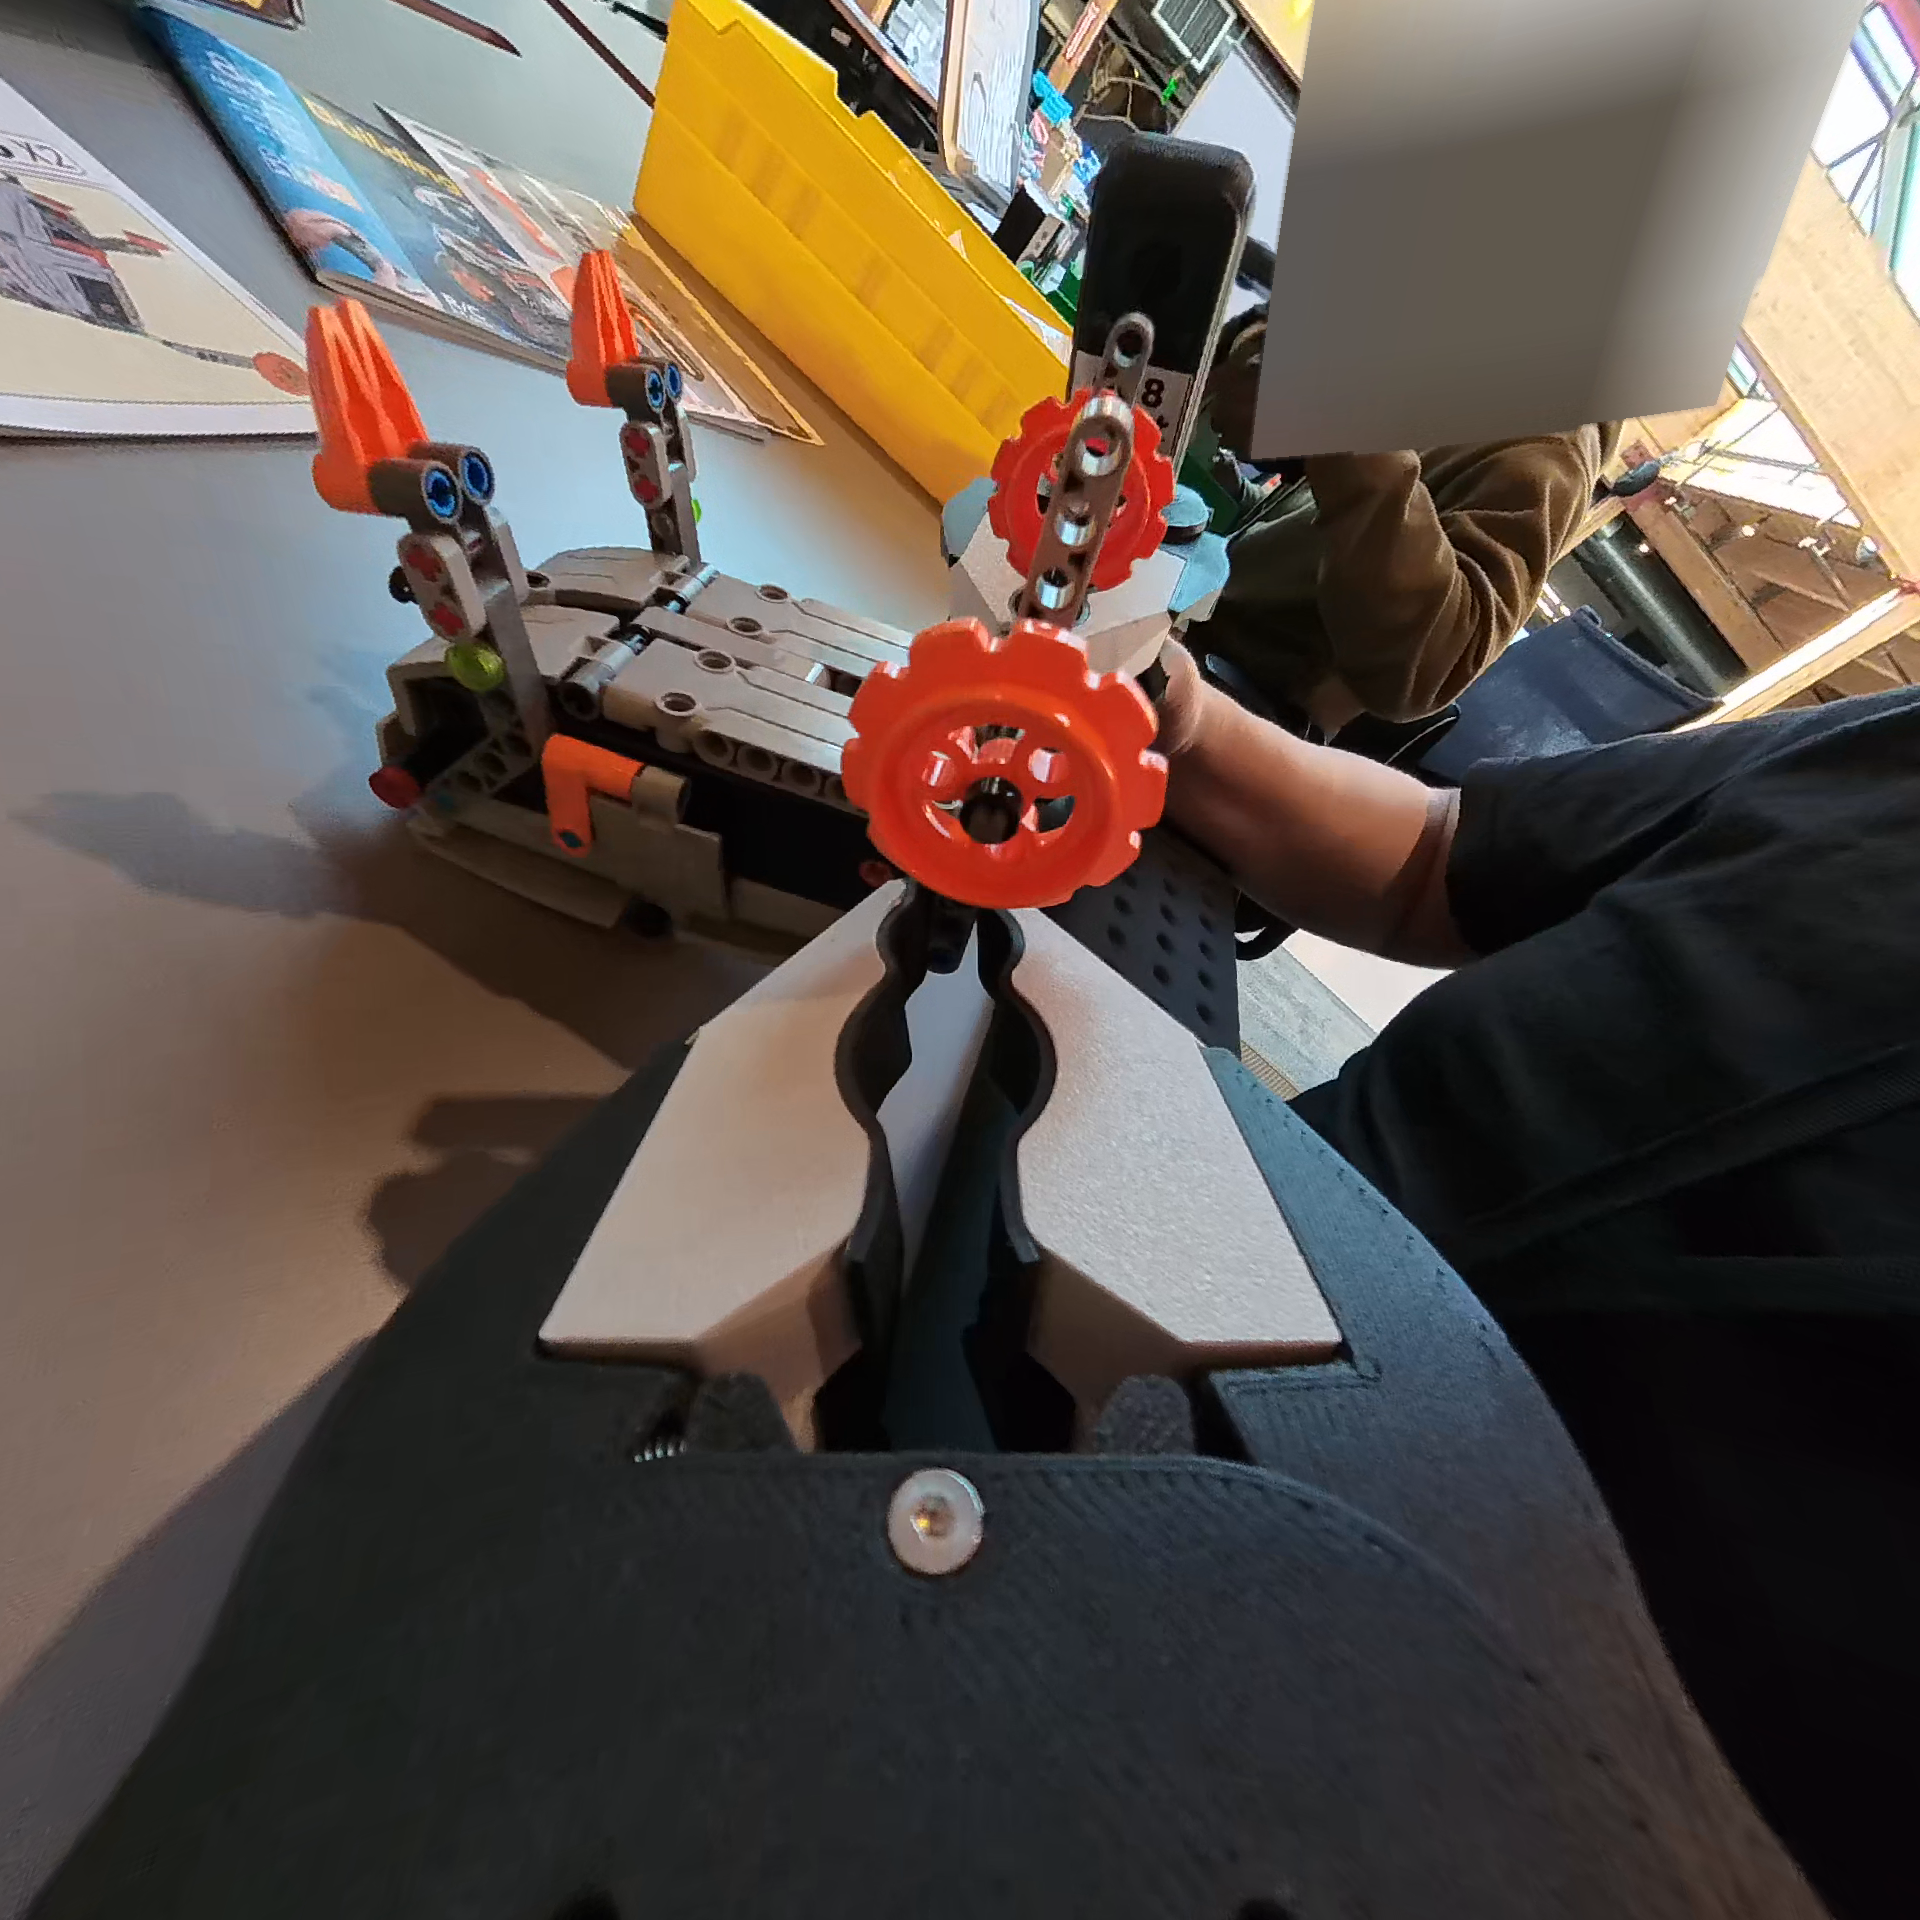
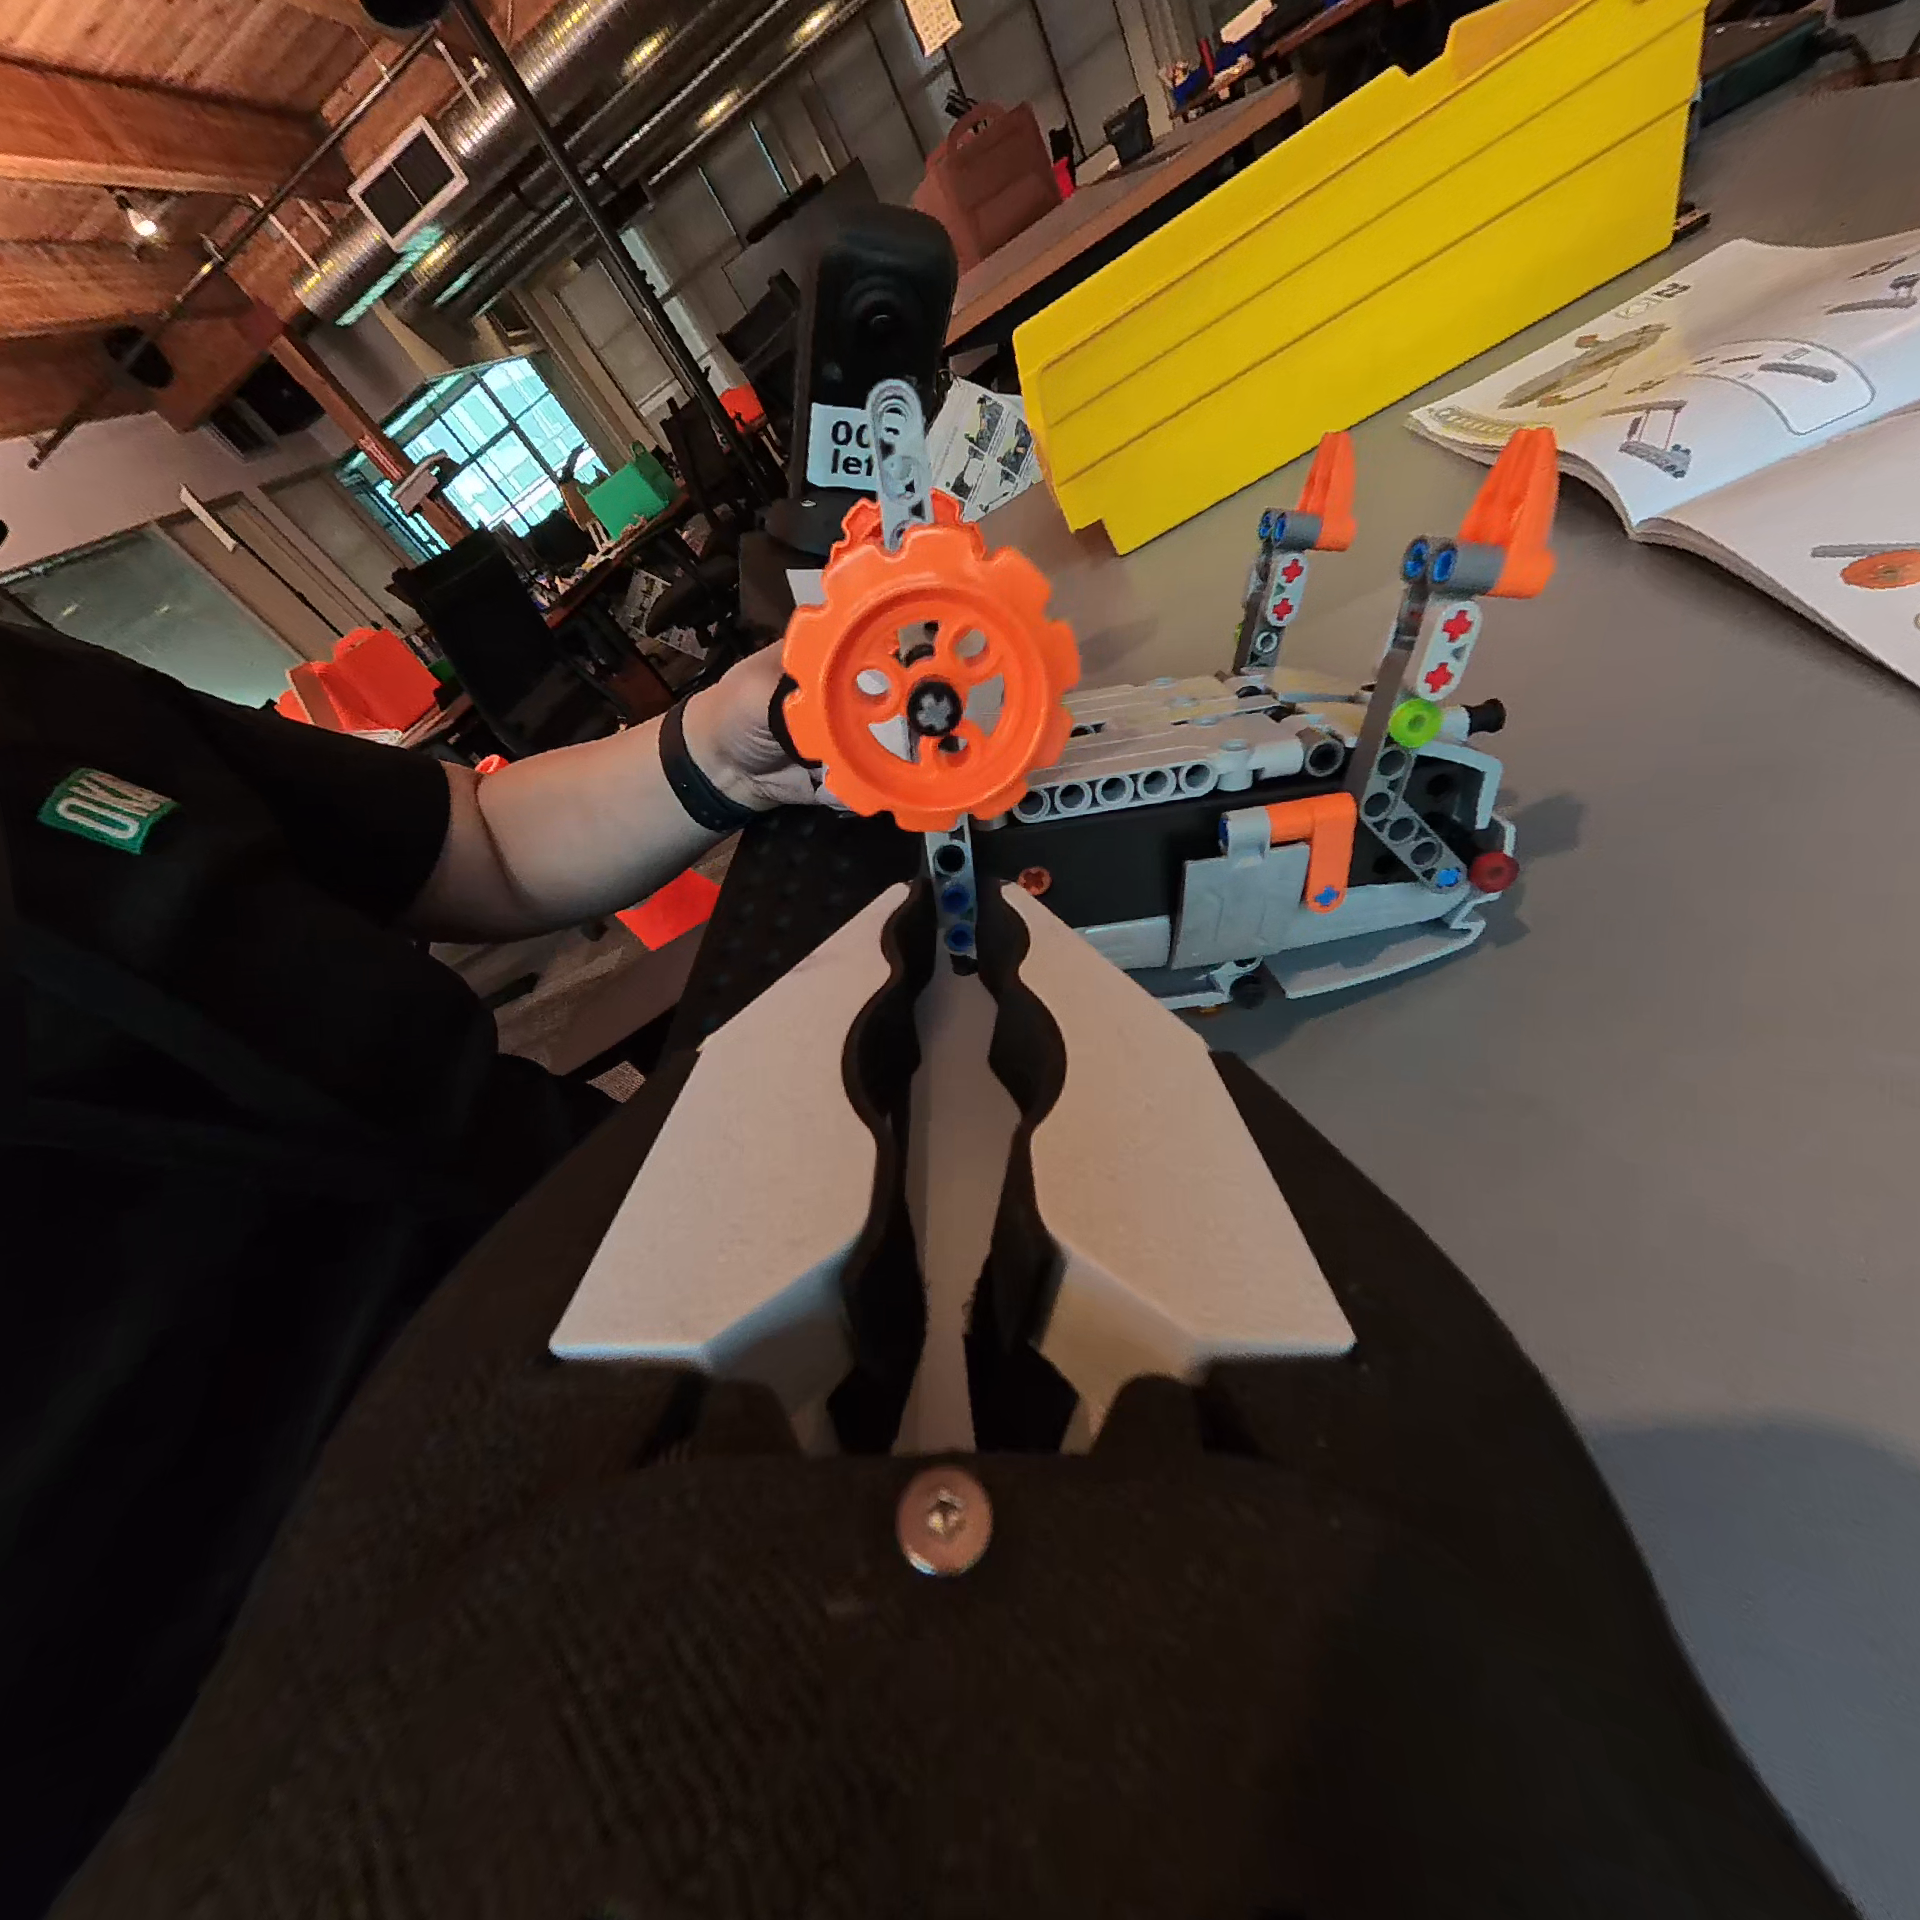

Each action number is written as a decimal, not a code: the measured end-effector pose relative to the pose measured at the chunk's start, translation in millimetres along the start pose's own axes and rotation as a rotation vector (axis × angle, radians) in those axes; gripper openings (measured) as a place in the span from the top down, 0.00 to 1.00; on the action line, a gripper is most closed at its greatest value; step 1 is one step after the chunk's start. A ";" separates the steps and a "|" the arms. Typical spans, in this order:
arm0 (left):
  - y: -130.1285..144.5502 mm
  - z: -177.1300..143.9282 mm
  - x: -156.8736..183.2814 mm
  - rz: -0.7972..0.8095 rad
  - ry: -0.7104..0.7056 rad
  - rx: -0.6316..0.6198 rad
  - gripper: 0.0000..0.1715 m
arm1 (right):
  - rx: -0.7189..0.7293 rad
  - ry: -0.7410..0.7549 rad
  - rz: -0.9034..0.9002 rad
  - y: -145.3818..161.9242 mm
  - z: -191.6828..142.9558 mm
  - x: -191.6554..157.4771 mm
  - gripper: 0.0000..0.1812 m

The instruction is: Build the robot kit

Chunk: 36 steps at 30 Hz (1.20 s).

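L gripper (image 1: 943, 914) & R gripper (image 2: 961, 935) pinch holed beam (image 2: 954, 883) (toothed orange wheels (image 1: 1003, 764))

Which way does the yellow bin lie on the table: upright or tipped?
Tipped. The yellow bin lies on its side on the grey table, ribbed wall facing the camera.

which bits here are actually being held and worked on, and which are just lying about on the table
Held: left gripper and right gripper, both shut on the grey beam; near orange gear and far orange gear on it.
Lying on the table: grey model, yellow bin, open booklet.
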<state>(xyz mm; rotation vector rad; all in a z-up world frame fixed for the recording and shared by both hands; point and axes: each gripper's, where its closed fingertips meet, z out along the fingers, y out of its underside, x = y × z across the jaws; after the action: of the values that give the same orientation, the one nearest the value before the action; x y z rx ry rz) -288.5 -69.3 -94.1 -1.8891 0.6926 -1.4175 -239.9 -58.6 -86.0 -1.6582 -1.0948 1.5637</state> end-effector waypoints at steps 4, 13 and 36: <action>1.3 0.4 0.9 0.013 -0.001 -0.007 0.96 | 0.002 -0.005 0.002 0.6 -0.1 -1.0 0.96; 4.2 1.3 1.4 0.040 -0.018 -0.023 0.96 | -0.008 0.011 -0.029 1.9 0.3 -2.1 0.96; 7.2 2.9 -0.3 0.048 -0.036 -0.041 0.96 | -0.011 0.032 -0.064 2.2 3.7 -3.0 0.96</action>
<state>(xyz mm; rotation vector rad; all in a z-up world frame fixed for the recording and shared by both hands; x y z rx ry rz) -286.0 -73.1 -100.3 -1.9126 0.7500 -1.3454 -243.1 -62.7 -86.9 -1.6340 -1.1305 1.4881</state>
